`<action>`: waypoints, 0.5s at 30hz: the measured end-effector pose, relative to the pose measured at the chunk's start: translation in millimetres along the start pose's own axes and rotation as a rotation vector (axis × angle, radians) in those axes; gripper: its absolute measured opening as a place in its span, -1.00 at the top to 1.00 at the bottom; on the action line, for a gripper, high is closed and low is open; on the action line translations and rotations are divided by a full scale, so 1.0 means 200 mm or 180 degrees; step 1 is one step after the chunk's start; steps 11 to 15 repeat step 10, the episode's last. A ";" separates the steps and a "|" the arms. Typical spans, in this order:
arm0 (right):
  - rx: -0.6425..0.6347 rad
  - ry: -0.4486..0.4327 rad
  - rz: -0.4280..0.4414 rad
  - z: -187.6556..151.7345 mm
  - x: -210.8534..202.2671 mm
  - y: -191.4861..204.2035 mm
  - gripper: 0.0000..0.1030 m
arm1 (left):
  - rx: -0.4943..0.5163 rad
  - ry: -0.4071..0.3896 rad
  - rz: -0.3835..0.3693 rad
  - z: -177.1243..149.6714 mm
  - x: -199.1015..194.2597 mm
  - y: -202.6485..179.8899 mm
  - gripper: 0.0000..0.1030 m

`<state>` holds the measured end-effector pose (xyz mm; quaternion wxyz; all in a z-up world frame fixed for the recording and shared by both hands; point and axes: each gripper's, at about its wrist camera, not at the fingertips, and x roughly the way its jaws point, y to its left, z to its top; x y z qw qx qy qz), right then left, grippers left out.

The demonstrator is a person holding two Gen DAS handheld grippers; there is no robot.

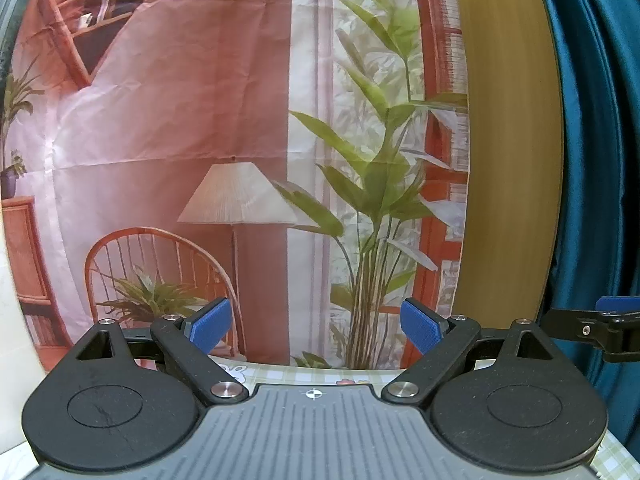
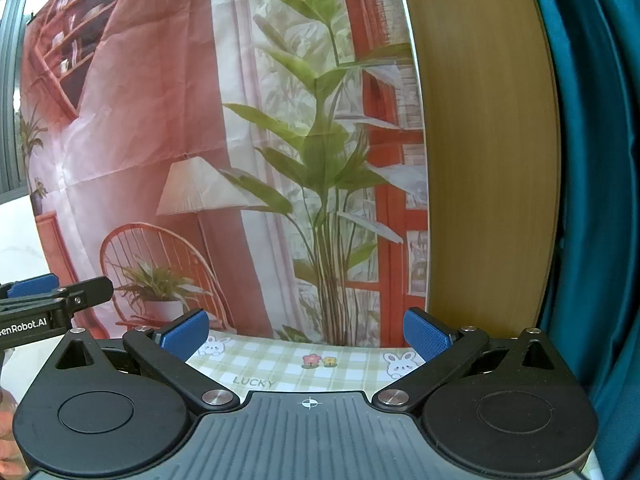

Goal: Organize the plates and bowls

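Two grippers hang side by side over the near edge of the desk (image 2: pixel 288 364), and neither camera shows a plate or bowl, so where they sit cannot be told. The left gripper (image 1: pixel 316 326) has its blue pads spread wide with nothing between them; the right gripper (image 2: pixel 306 334) is likewise apart and empty. Reaching down blind, a finger could likely knock dishes hidden below view. The printed backdrop (image 2: pixel 192 140), wooden panel (image 2: pixel 484 160) and teal curtain (image 2: pixel 600 160) fill the far view; most of the checked tablecloth is hidden by the gripper bodies.
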<state>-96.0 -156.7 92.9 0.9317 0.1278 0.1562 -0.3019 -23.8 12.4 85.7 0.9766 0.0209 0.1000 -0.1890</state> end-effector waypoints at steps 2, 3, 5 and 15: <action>-0.0003 0.0001 -0.0005 0.00 0.00 0.00 -1.00 | -0.0011 0.0006 0.0004 0.00 0.00 0.01 -0.80; -0.0005 0.0002 -0.0004 0.00 0.00 0.00 -1.00 | -0.0010 0.0007 0.0003 0.00 0.00 0.01 -0.80; -0.0008 0.0006 -0.0005 -0.02 0.00 0.00 -1.00 | -0.0004 0.0007 0.0006 0.00 0.01 0.01 -0.80; -0.0015 0.0014 0.0001 -0.03 0.01 -0.01 -1.00 | -0.0001 -0.0011 0.0012 -0.01 0.00 0.01 -0.80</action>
